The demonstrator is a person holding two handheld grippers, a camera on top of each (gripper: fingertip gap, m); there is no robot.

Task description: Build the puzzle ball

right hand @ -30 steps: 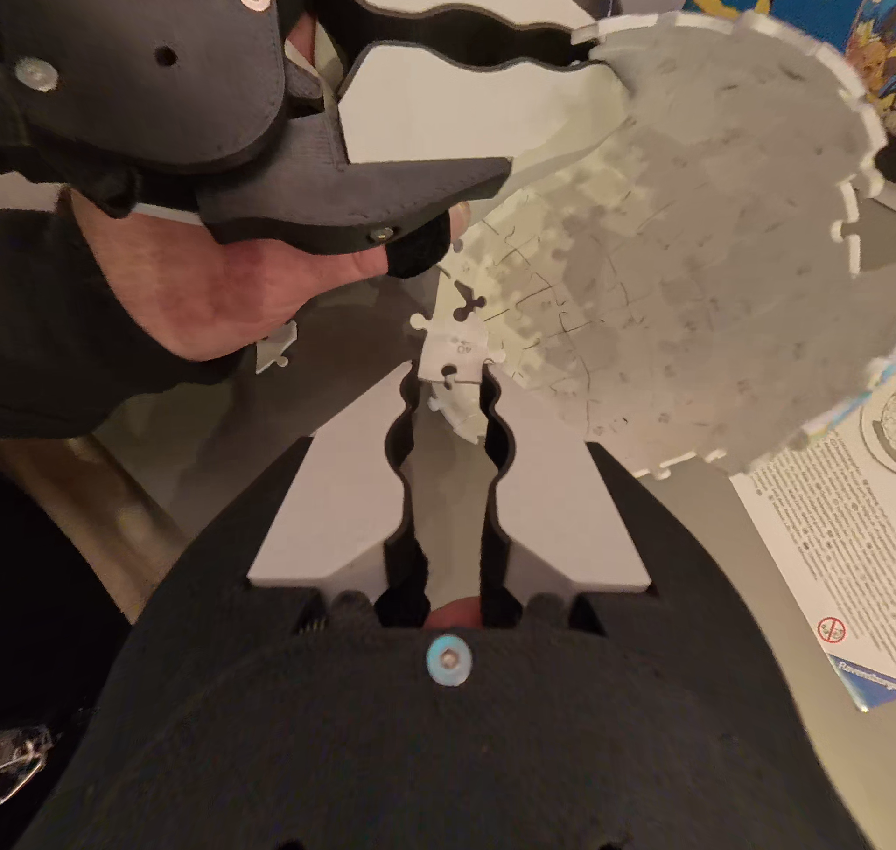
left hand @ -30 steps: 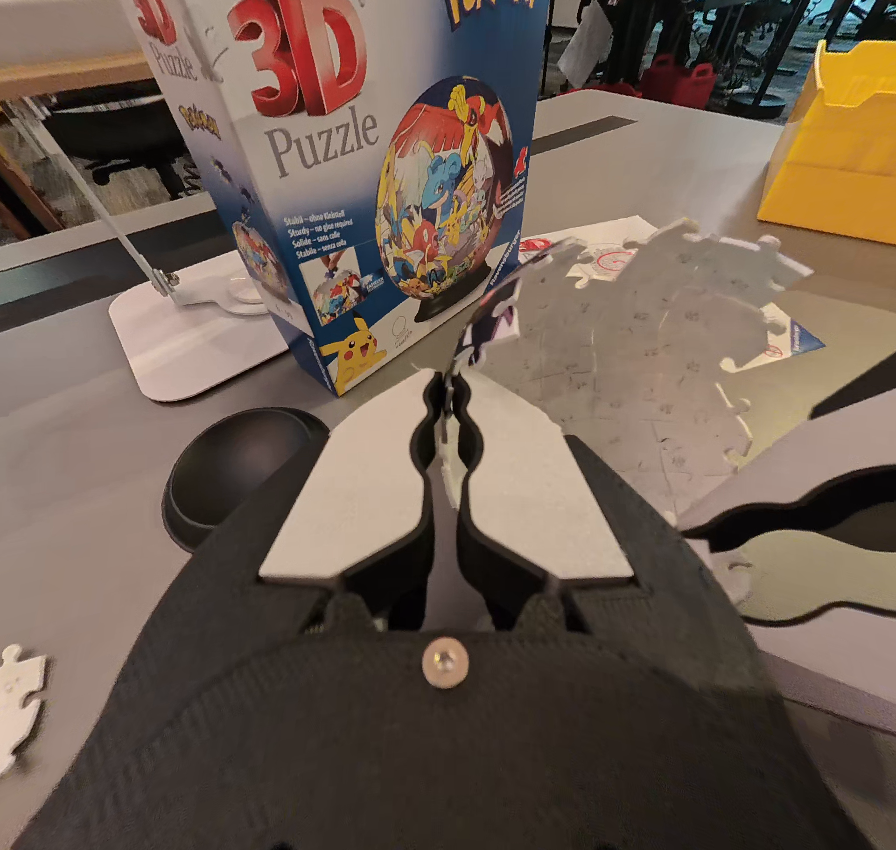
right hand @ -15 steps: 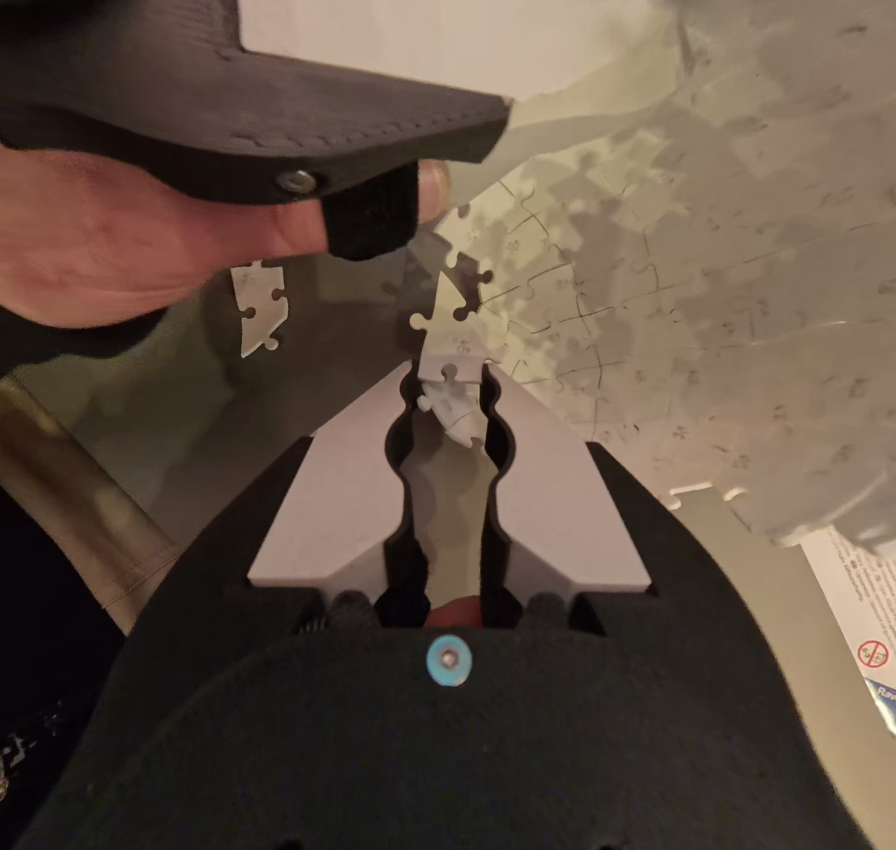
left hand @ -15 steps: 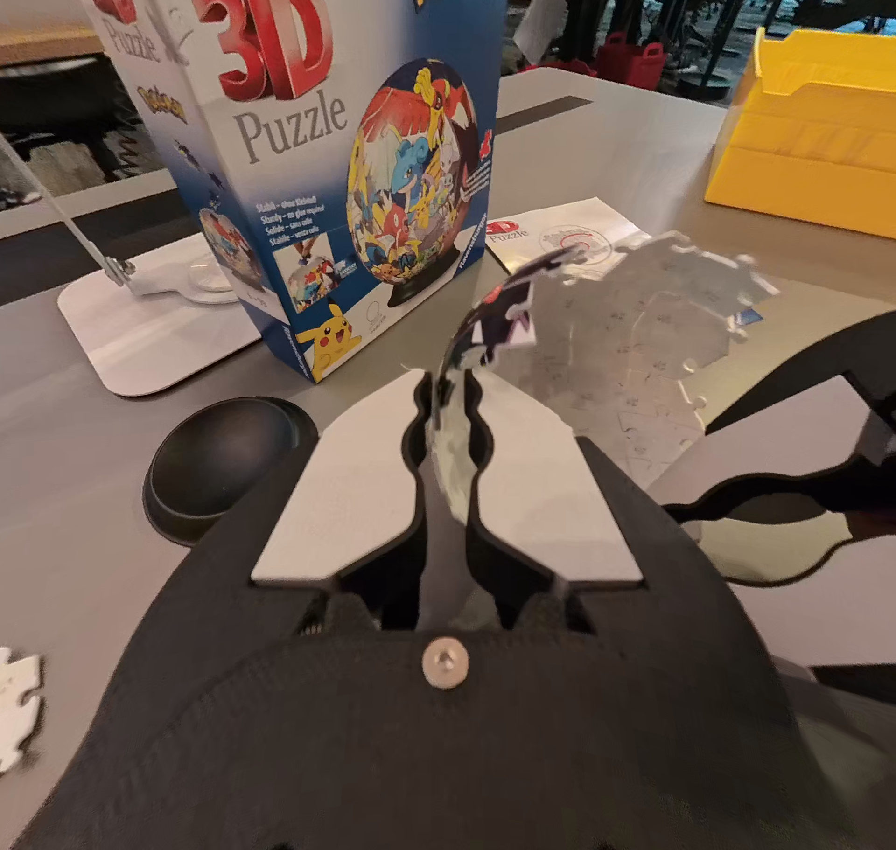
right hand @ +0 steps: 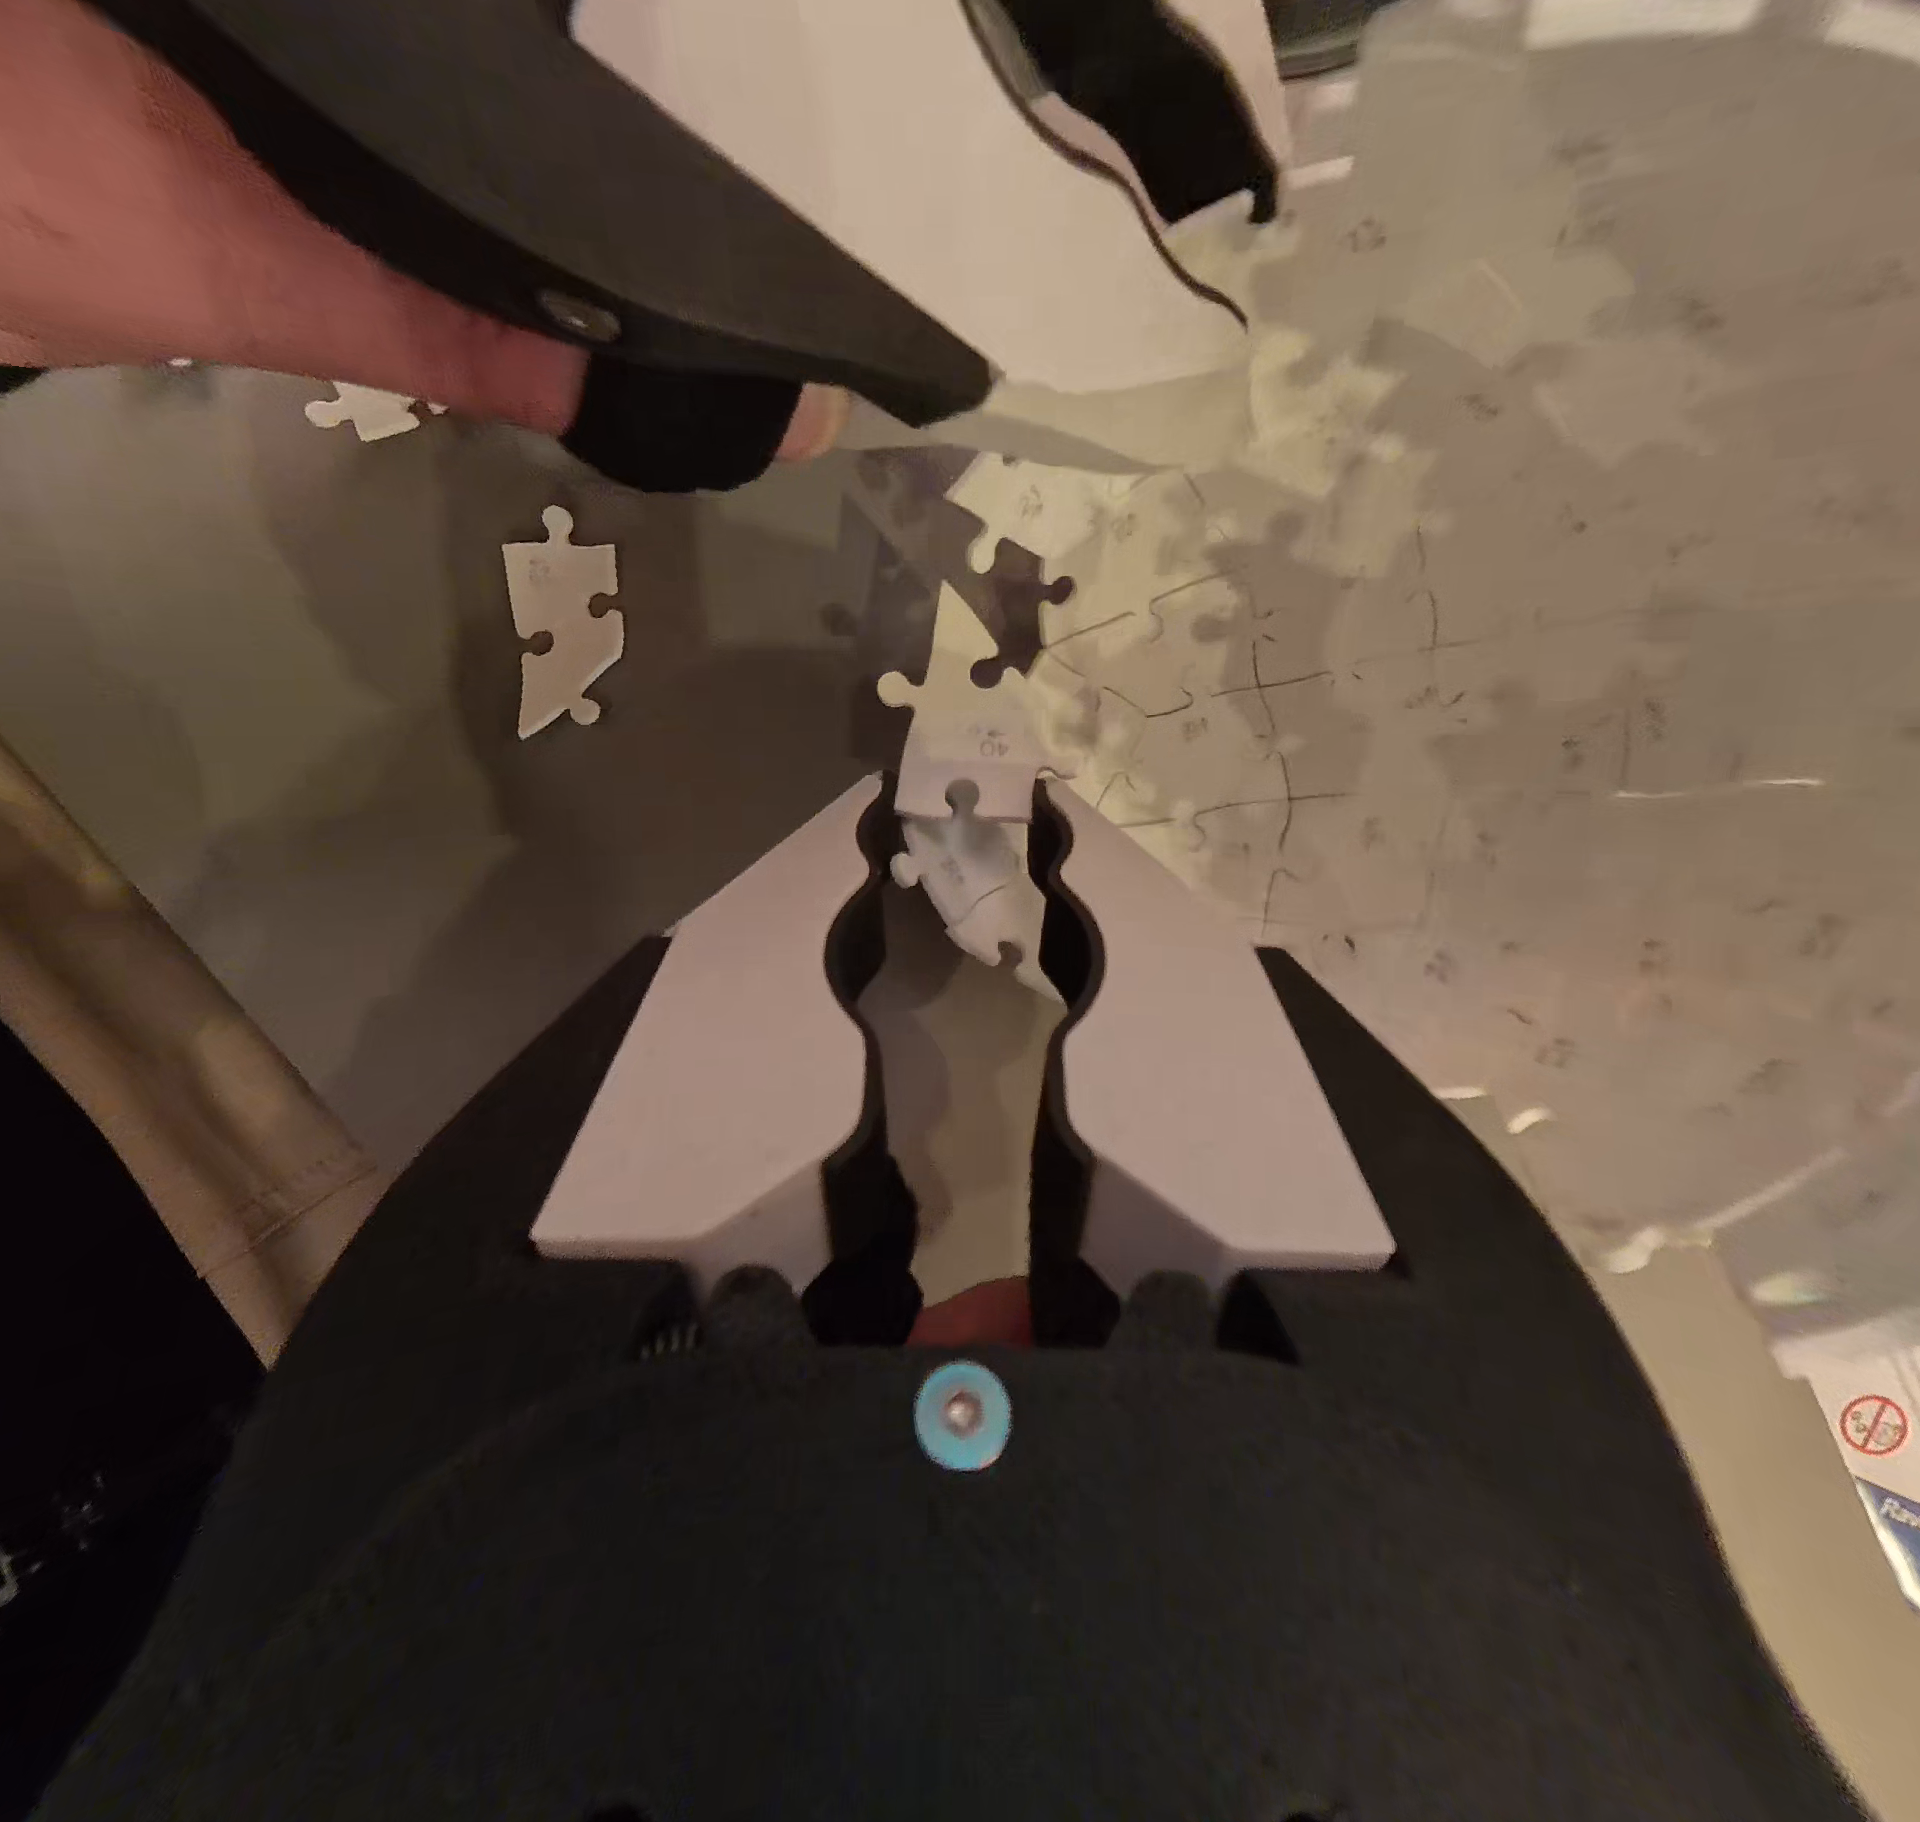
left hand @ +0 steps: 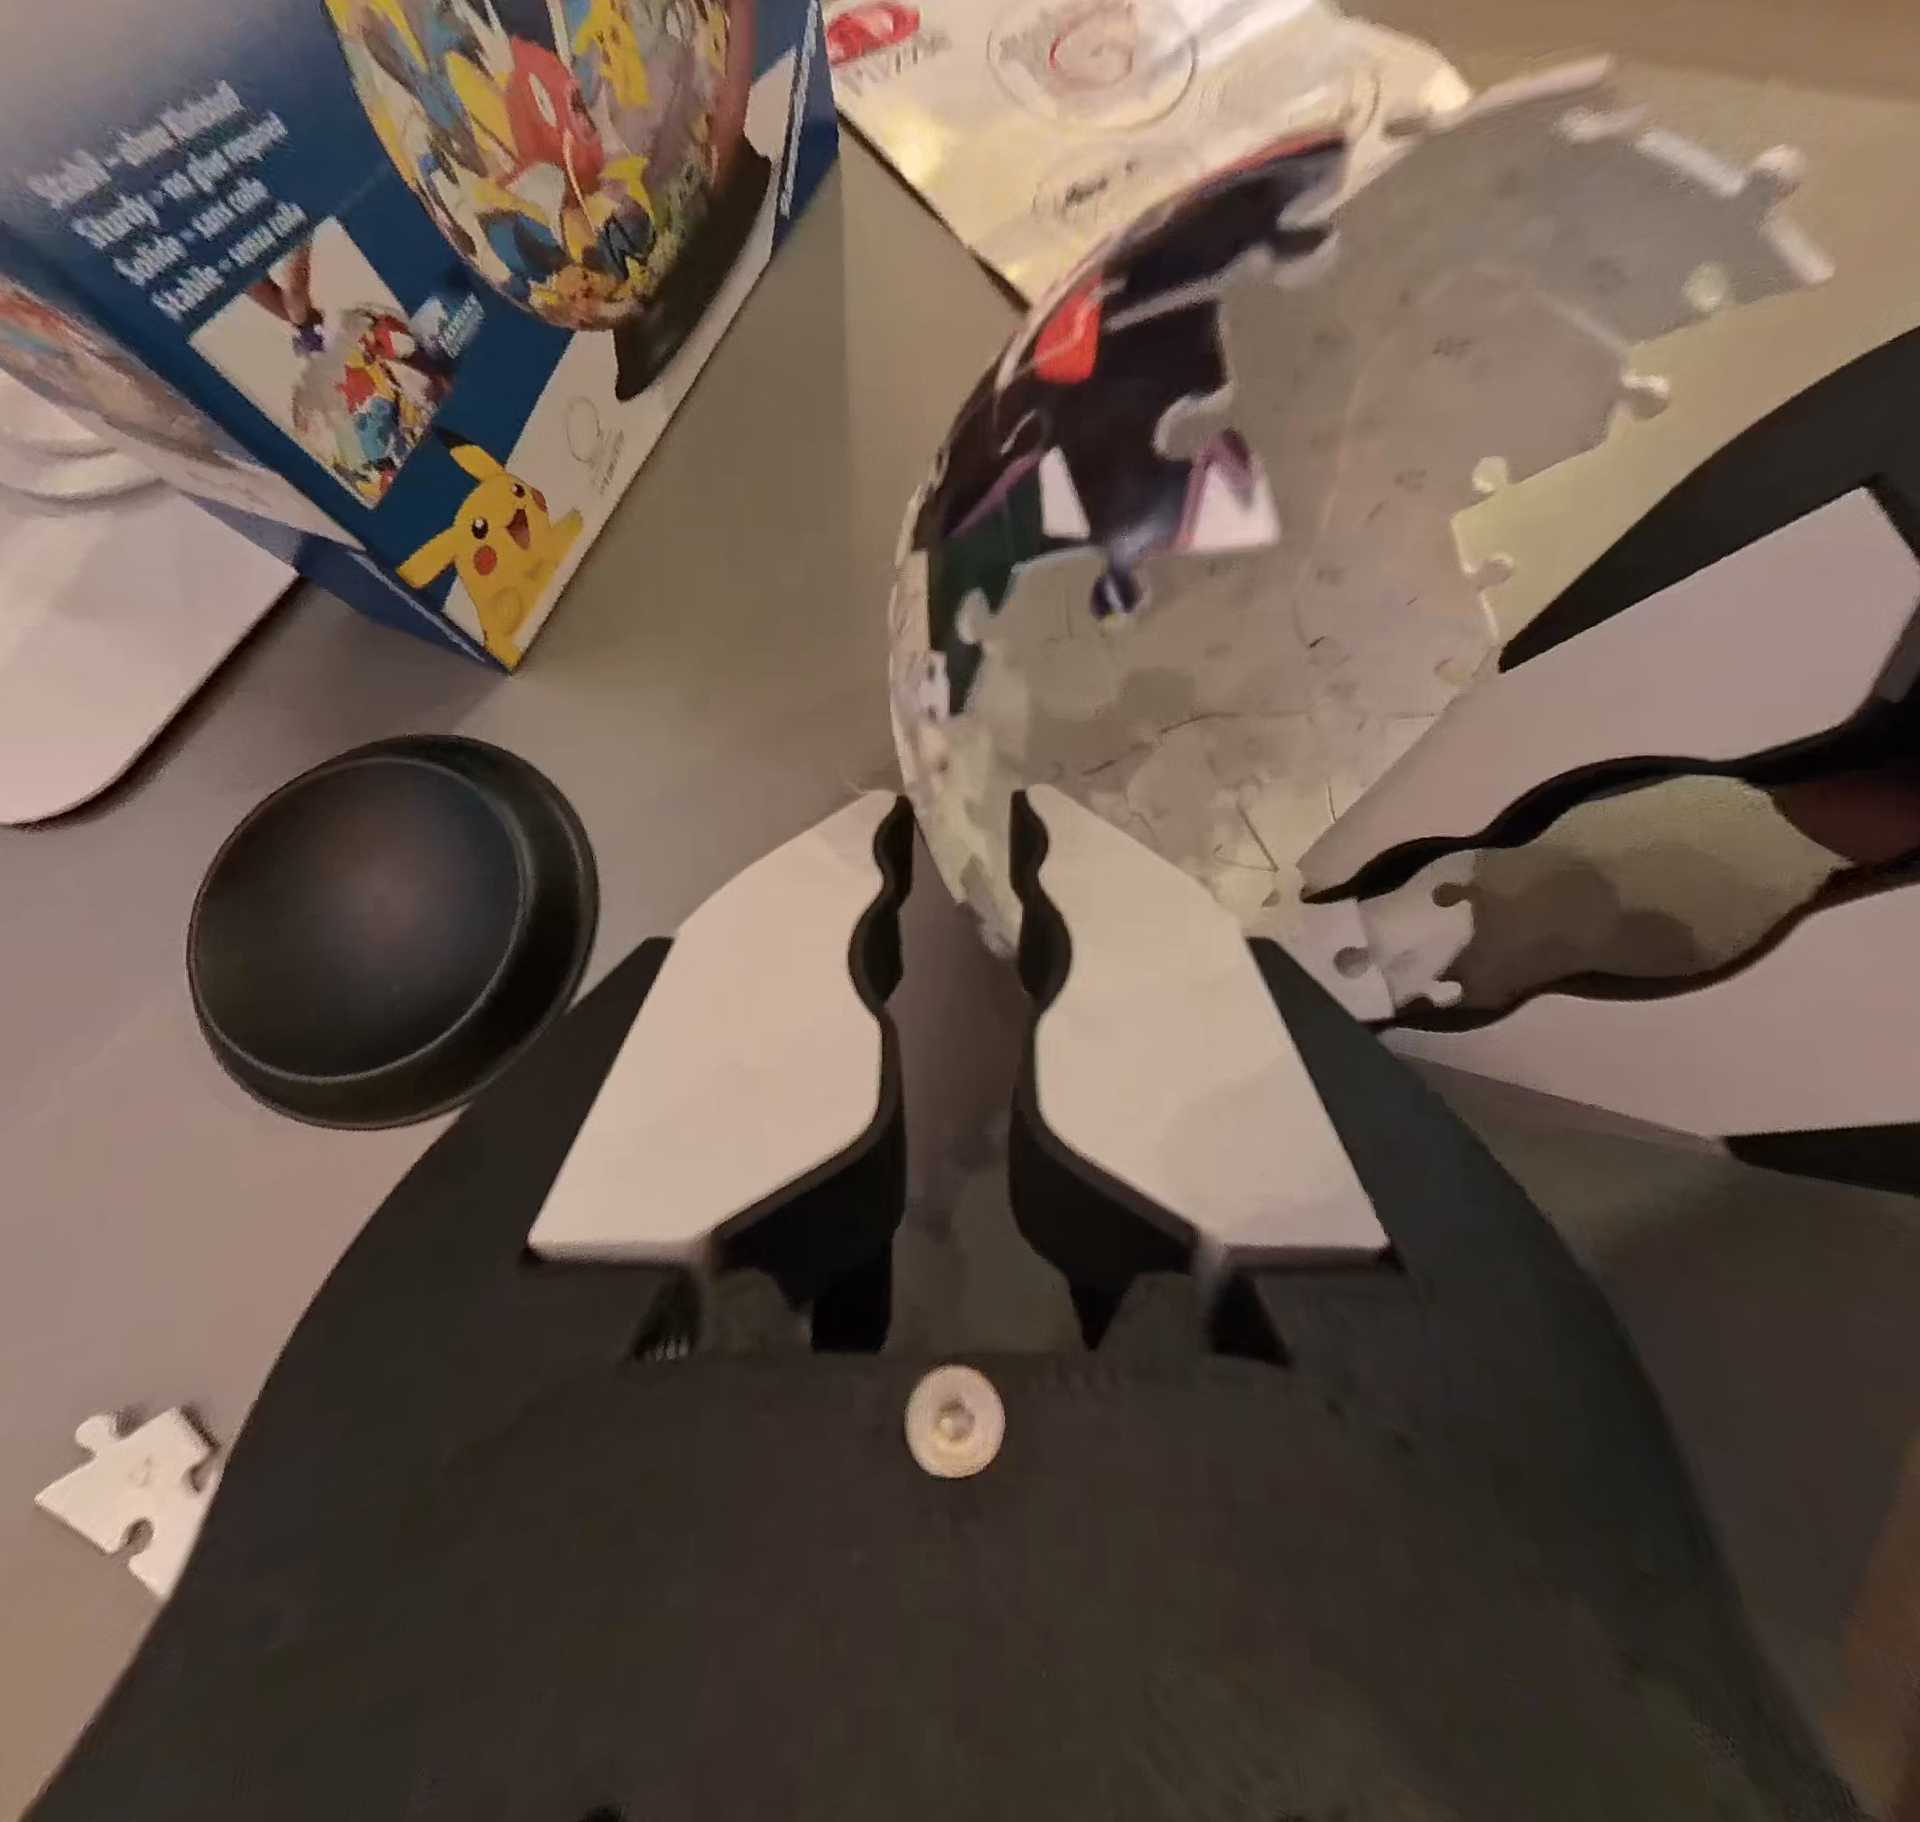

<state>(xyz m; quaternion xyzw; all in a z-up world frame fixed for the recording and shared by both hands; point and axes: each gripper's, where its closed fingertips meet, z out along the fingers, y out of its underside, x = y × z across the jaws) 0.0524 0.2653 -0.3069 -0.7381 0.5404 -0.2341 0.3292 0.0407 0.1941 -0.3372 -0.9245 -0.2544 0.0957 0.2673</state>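
Note:
A half-built puzzle ball shell (left hand: 1247,692), grey-white inside with a dark printed outside, hangs above the table between both grippers. My left gripper (left hand: 958,816) has the shell's near edge between its jaws, which stand a little apart. It also shows at the top of the right wrist view (right hand: 1247,255). My right gripper (right hand: 961,796) is shut on a white piece (right hand: 966,863) at the shell's rim (right hand: 1455,733). In the left wrist view it (left hand: 1309,899) comes in from the right, clamped on that piece (left hand: 1403,941).
A blue puzzle box (left hand: 468,214) stands at the back left, a black round stand (left hand: 384,931) in front of it, a leaflet (left hand: 1091,79) behind the shell. Loose pieces (left hand: 125,1492) (right hand: 566,619) lie on the grey table. A hand (right hand: 208,266) holds the left gripper.
Both views have tilted down and closed in on the shell. My left jaws stand wider apart than a second ago, with the shell deeper between them. My right grip is unchanged.

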